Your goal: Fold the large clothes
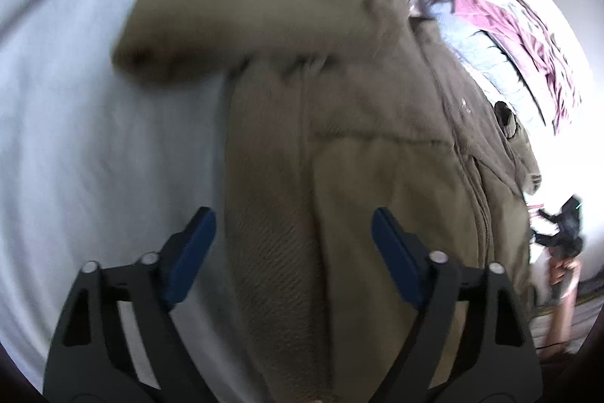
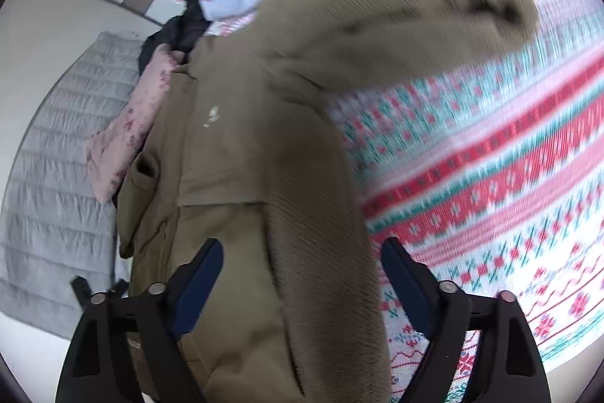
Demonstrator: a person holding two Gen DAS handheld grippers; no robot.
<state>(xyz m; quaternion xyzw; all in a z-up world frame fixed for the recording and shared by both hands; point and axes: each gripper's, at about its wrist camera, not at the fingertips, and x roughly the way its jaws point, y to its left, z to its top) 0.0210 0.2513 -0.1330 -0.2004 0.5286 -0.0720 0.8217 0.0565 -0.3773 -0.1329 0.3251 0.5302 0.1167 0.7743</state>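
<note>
Holding both hand-held grippers, left [image 1: 294, 233] & right [image 2: 302, 267], wide open w/ nothing gripped, we straddle the olive jacket [image 1: 339, 138] to grab its hem.

So from the left wrist view the jacket [image 1: 339, 157] runs straight ahead between the jaws of the left gripper [image 1: 293, 237] and on past them. One sleeve [image 1: 241, 25] is thrown out ahead and to the left. Off to the right of the jaws there's a heap of bedding [image 1: 509, 36]. In the right wrist view the jacket sits between the jaws of the right gripper [image 2: 302, 270] too. The patterned blanket [image 2: 490, 176] lies under it on the right, and a pillow [image 2: 124, 135] sits ahead-left on a quilted pad [image 2: 56, 176].
</note>
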